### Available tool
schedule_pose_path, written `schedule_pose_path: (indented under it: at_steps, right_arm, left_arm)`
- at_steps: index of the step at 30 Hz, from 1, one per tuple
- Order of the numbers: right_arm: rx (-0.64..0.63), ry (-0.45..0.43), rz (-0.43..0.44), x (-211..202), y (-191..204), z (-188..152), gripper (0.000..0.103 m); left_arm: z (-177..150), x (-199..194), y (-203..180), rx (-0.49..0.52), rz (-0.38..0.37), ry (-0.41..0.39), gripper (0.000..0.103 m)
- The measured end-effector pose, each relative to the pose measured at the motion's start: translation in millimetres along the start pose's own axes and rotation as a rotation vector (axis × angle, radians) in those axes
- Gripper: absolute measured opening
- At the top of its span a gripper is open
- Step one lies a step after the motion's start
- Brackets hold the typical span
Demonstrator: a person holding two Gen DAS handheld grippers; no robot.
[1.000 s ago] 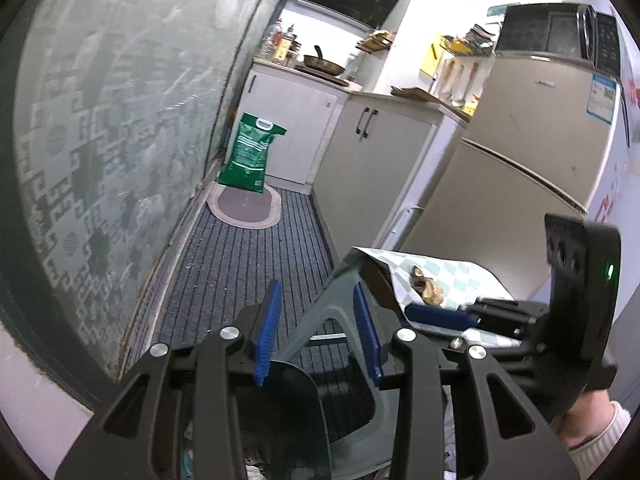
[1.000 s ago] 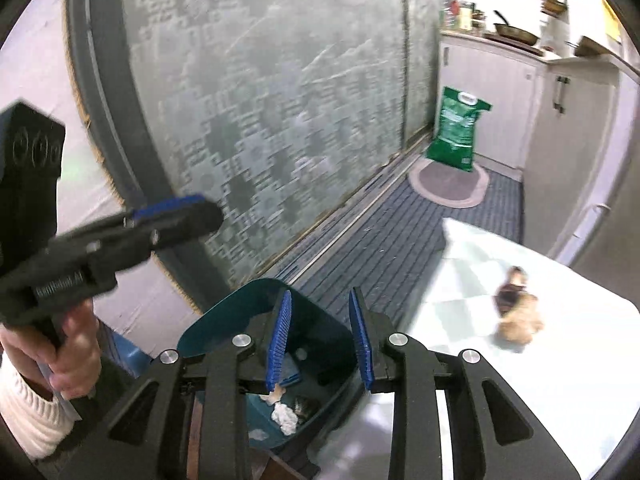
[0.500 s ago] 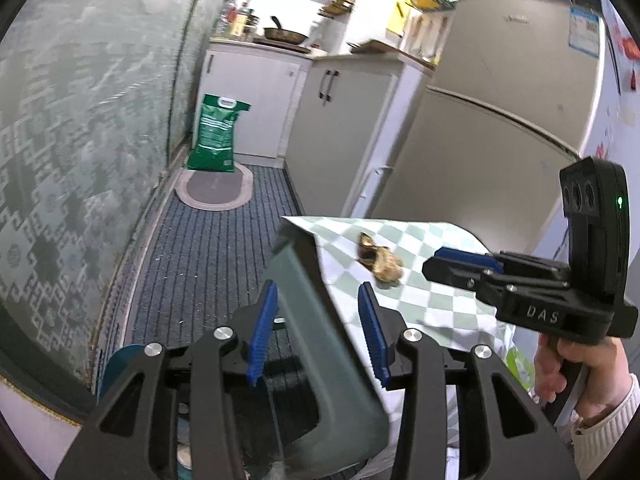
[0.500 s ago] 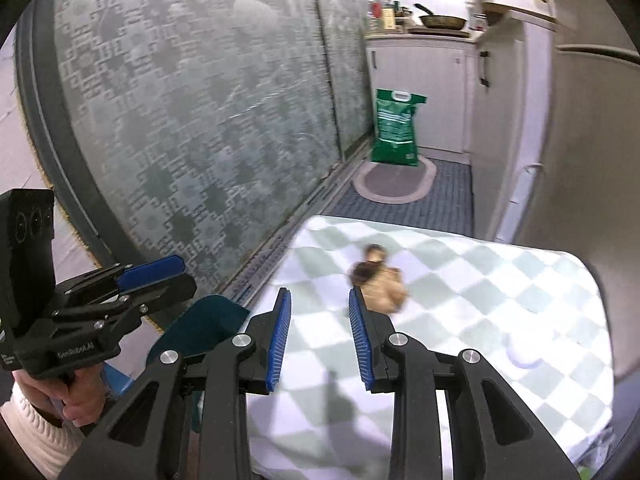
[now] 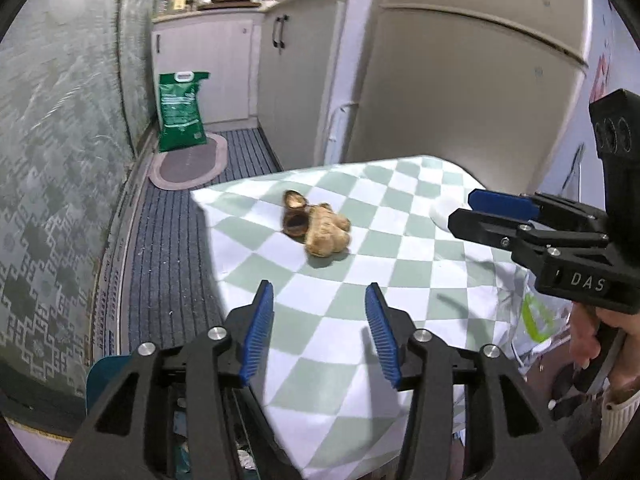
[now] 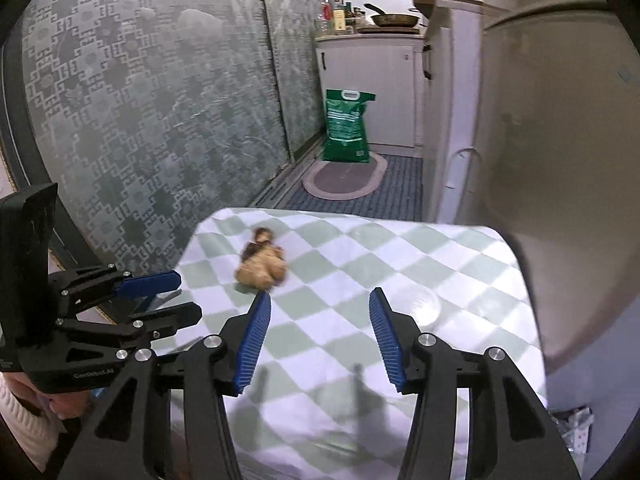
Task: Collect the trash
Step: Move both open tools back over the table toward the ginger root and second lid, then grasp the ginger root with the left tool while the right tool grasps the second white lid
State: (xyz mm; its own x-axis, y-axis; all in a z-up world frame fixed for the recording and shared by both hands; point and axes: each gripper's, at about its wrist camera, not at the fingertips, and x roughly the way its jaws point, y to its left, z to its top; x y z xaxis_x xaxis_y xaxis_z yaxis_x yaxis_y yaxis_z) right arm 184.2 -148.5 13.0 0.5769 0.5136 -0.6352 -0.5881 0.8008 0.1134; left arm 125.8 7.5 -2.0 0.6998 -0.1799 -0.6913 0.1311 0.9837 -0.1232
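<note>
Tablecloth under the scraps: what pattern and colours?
The tablecloth is a pale green and white check, clearest in the left wrist view.

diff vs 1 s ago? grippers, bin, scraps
Both views have swung off the bin onto the checked table; only a bin edge shows now. The left gripper and right gripper have just been opening, nothing between the jaws. The scraps lie unmoved on the cloth.

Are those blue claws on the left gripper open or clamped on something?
Open. The left gripper has just been widening, with only checked cloth showing between its pads.
</note>
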Motion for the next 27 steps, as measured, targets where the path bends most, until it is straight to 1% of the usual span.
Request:
schedule_pose_path:
  at_steps: [3,5,7,14,20,26,27]
  right_arm:
    - [0.016,0.004,-0.013,-2.1,-11.1,-6.0,0.053]
    - [0.011,0.013,-0.021,-2.5,-15.9,-9.5,0.056]
    - [0.004,0.024,-0.036,-2.0,-21.2,-13.1,0.056]
    - [0.018,0.048,-0.033,2.3,-34.1,-18.9,0.058]
    - [0.028,0.061,-0.031,6.8,-40.1,-21.0,0.058]
    - [0.025,0.072,-0.027,11.4,-41.3,-21.3,0.058]
    - [0.023,0.074,-0.029,12.3,-41.0,-21.0,0.058]
  left_arm:
    - [7.0,12.8,-7.6,0.03,0.033,0.027,0.054]
    - [11.2,22.9,-10.1,0.041,0.036,0.054,0.054]
    - [14.2,31.2,-11.9,0.049,0.045,0.073,0.054]
    - [27.9,49.3,-17.5,0.057,0.057,0.126,0.054]
    - [36.1,59.2,-21.6,0.066,0.072,0.151,0.054]
    - [45.5,70.7,-21.8,0.052,0.083,0.169,0.054]
    - [46.6,71.7,-21.8,0.05,0.087,0.171,0.05]
